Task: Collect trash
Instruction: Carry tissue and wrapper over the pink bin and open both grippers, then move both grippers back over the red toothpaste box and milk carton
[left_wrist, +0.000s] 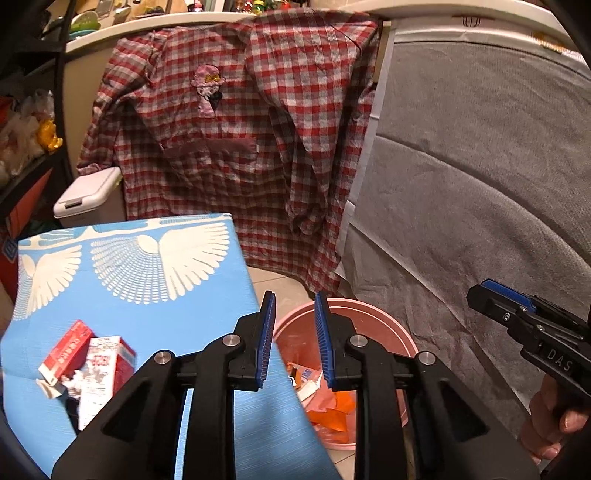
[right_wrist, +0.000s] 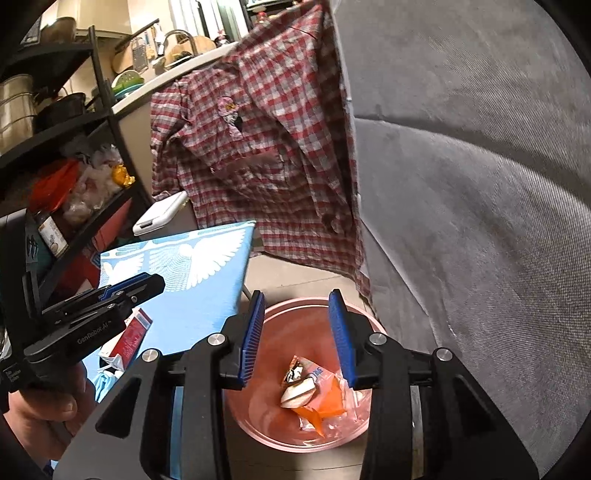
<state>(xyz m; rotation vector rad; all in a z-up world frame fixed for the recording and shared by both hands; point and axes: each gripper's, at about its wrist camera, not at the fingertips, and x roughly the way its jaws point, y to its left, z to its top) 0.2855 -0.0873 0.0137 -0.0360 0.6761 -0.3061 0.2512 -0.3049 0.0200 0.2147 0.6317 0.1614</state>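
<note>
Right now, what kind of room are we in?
Probably a home kitchen. There's a counter with dishes, a shelf with pots, and a checked shirt hanging off the counter. A pink bin on the floor holds wrappers.

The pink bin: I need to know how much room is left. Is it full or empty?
Neither: the pink bin holds a few wrappers at the bottom.

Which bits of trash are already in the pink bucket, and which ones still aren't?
The orange wrappers lie inside the pink bucket. The red-and-white cartons still sit on the blue table, outside it.
</note>
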